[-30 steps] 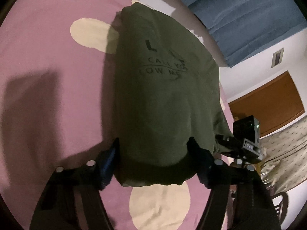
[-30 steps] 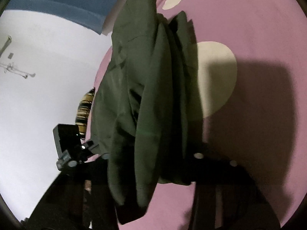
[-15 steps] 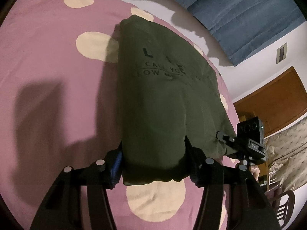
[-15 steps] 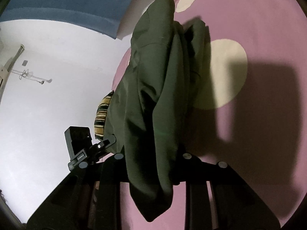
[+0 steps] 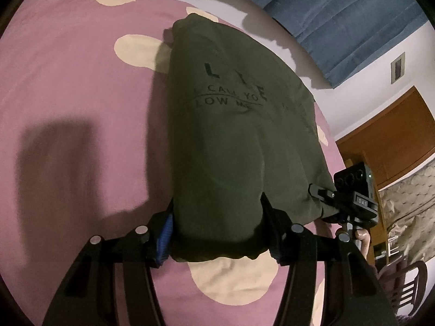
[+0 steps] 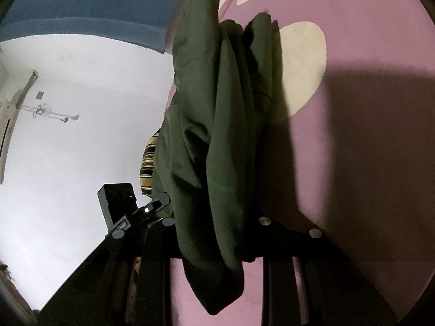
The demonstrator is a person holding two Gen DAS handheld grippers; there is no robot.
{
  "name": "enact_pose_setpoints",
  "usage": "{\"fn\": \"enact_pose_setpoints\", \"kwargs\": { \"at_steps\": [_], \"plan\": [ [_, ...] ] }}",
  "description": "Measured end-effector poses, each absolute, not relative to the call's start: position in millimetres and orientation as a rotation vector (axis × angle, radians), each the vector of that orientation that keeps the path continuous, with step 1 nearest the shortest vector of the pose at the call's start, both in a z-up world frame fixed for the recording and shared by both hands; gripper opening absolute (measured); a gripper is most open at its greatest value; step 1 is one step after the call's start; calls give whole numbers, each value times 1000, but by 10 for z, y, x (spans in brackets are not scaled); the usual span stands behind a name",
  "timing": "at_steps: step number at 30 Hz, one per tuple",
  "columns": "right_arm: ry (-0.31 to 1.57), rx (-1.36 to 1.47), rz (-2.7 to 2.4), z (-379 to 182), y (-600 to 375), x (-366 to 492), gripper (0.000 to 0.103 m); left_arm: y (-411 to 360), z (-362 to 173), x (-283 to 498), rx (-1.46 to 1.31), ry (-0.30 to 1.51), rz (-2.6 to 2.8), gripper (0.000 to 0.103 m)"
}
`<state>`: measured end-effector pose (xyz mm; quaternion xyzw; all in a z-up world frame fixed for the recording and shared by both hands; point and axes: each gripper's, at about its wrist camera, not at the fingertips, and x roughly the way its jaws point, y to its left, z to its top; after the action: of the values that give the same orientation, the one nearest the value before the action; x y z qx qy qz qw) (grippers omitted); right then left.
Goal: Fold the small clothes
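- Right now your left gripper (image 5: 217, 228) has its fingers closed on the near edge of the dark green shirt (image 5: 233, 135), one finger on each side of the bunched hem.
- You are holding the shirt above the bed (image 5: 68, 81) (mauve cover with cream spots); its far end reaches toward the top of the cover, and whether that end rests on it cannot be told.
- Black lettering runs across the shirt's upper face in the left wrist view, partly lost in the folds.
- Your right gripper (image 6: 214, 233) is clamped on the shirt (image 6: 217, 114) too; its fingertips are hidden by the cloth, and a doubled flap hangs down past them.
- From the left view, your right gripper (image 5: 350, 203) sits at the shirt's right near corner, close beside your left one.
- From the right view, your left gripper (image 6: 130, 209) shows just left of the cloth.
- Beyond the bed you have a blue curtain (image 5: 339, 13), a white wall (image 6: 81, 108), and a striped pillow (image 6: 148, 163) peeking out behind the shirt.
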<state>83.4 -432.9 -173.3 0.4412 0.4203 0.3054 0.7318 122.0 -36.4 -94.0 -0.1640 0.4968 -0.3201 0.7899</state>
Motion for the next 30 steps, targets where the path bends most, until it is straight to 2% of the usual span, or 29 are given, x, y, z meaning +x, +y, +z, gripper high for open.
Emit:
{"fn": "enact_pose_setpoints", "kwargs": {
  "at_steps": [25,28,30],
  "plan": [
    [909,968,693,-1711,-4314,843,22,-312,-948,1125,-352,1036,-700,58],
    [904,976,700,-1683,-4312,866,23,-300,-943,1120,-359,1028,-702,62],
    [898,983,708,-1662,-4321,870,29,-265,-918,1107,-377,1024,-712,66]
  ]
}}
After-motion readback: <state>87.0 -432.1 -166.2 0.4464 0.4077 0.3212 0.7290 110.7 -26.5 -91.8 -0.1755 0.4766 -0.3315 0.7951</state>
